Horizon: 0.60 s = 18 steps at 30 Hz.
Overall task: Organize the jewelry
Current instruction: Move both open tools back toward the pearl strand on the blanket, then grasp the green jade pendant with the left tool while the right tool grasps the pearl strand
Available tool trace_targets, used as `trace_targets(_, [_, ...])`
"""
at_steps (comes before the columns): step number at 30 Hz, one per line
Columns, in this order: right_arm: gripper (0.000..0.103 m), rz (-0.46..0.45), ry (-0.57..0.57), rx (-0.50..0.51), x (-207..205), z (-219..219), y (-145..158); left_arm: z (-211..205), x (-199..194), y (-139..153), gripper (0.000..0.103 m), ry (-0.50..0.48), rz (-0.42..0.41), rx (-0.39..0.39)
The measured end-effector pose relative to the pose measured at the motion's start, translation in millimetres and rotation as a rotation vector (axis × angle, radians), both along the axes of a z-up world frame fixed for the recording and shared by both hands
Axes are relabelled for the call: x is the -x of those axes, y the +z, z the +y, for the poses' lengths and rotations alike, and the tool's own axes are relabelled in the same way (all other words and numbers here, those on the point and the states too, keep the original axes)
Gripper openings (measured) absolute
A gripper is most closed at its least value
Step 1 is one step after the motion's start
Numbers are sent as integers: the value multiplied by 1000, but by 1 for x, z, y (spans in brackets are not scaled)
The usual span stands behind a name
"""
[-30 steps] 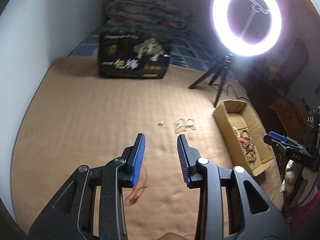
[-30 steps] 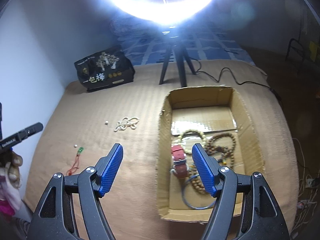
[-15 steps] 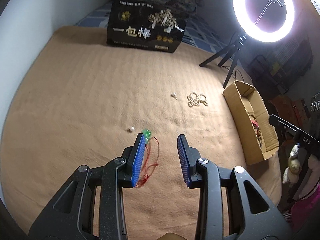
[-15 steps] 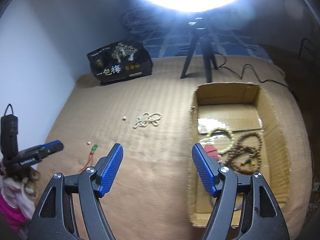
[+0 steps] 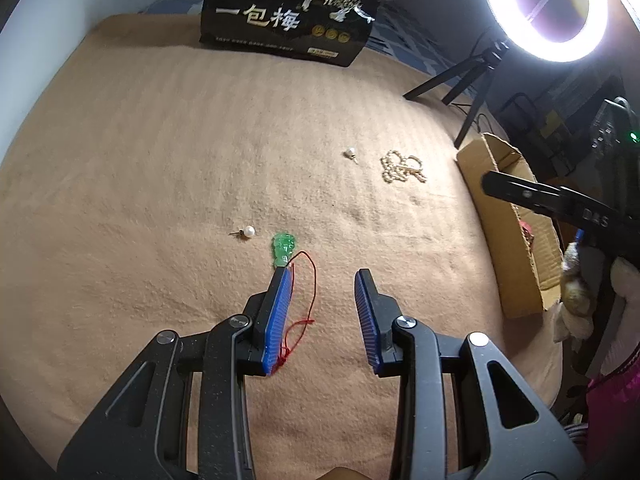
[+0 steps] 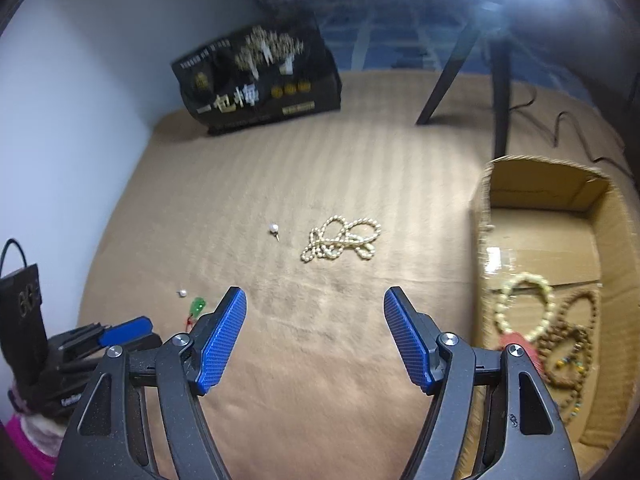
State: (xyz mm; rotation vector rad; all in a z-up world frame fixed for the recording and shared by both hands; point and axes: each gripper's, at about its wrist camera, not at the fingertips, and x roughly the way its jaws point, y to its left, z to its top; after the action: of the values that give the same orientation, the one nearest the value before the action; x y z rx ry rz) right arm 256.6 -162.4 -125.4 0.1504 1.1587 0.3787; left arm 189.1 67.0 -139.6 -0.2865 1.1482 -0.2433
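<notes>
Left wrist view: the green pendant lies on the tan blanket, just ahead of the tip of our left gripper. Its red cord loops back between the two blue fingers, which stand narrowly apart over the cord; whether they touch it we cannot tell. A pearl stud lies just beside the pendant, a second stud farther off, and a pearl necklace near that one. This view alone shows the cord's course and the lit ring light. The box appears only edge-on, its contents mostly hidden, with the right gripper's dark body crossing in front of it.

Right wrist view: our right gripper has its fingers wide apart with nothing between them, above bare blanket. Only here do we look into the cardboard box: a pale bead bracelet, brown bead strands and a red item, all in its near end. The necklace lies on the blanket between the box and the farther stud. The pendant is small at left, beside the left gripper. The black printed bag stands at the far edge.
</notes>
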Motion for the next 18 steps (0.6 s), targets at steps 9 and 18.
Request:
trace_targets(9, [71, 78, -26, 37, -40, 22, -27, -3, -16, -26, 33, -11, 38, -22])
trace_targets(18, [71, 113, -60, 112, -68, 36, -54, -8, -22, -38, 33, -24, 46, -34])
